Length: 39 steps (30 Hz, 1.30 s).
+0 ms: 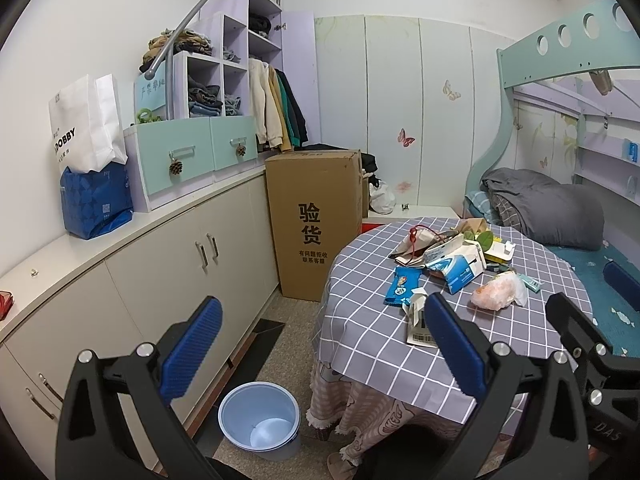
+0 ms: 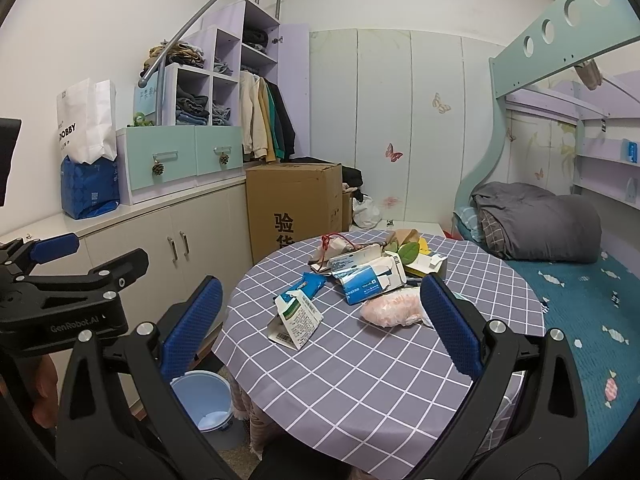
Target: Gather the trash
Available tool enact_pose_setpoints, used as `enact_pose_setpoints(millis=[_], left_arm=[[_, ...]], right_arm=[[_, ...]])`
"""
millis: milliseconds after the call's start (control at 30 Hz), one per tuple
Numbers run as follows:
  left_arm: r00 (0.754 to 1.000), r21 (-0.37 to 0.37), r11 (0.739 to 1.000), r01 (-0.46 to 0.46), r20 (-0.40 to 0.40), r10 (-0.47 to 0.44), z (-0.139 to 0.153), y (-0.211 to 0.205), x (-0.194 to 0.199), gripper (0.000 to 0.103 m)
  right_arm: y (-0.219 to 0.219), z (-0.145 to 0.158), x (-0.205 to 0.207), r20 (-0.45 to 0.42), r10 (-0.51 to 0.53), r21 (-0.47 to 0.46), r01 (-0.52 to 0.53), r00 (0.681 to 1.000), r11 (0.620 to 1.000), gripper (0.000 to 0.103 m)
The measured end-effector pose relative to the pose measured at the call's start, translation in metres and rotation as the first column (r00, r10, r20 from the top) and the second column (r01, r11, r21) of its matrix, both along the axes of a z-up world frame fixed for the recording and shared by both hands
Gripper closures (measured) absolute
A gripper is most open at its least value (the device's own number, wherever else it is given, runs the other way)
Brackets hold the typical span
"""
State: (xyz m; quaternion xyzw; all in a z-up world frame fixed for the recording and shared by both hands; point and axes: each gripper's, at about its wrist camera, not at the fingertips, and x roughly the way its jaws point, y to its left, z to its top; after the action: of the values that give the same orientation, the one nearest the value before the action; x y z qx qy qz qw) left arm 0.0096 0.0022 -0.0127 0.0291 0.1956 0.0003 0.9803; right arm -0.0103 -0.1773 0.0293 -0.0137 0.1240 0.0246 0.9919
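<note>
Small bedroom, checked round worktop. My left gripper and right gripper: jaws apart, empty. Trash pile at 12 o'clock; light crushable cartons, pinch the flaps. Bin on floor, 7 o'clock.

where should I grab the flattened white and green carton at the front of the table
Grip the raised upper edge of the white and green carton, coming from above with the right gripper. It sits tented, nearest you and apart from the pile, so that edge probably offers the clearest pinch.
</note>
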Motion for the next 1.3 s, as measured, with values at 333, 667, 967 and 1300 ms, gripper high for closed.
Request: enact_pose_setpoints(millis=[333,667,967,1300], left_arm=[[1.000,0.000,1.000,0.001,-0.002,-0.001,0.002,-0.001,0.001,0.004],[1.000,0.002,1.000,0.000,-0.006,0.000,0.000,0.001,0.002,0.004],[1.000,0.006,1.000,-0.002,-0.009,0.003,-0.001,0.004,0.002,0.004],[1.000,0.008,1.000,-0.004,-0.011,0.004,-0.001,0.007,0.001,0.004]], right_arm=[[0.000,-0.001,0.000,-0.002,0.000,0.001,0.000,1.000,1.000,0.006],[0.000,-0.003,0.001,-0.008,0.002,0.002,-0.002,1.000,1.000,0.006],[0.003,-0.011,0.004,-0.013,0.003,0.002,-0.003,1.000,1.000,0.006],[0.004,-0.017,0.003,-0.018,0.005,0.004,-0.005,1.000,1.000,0.006]])
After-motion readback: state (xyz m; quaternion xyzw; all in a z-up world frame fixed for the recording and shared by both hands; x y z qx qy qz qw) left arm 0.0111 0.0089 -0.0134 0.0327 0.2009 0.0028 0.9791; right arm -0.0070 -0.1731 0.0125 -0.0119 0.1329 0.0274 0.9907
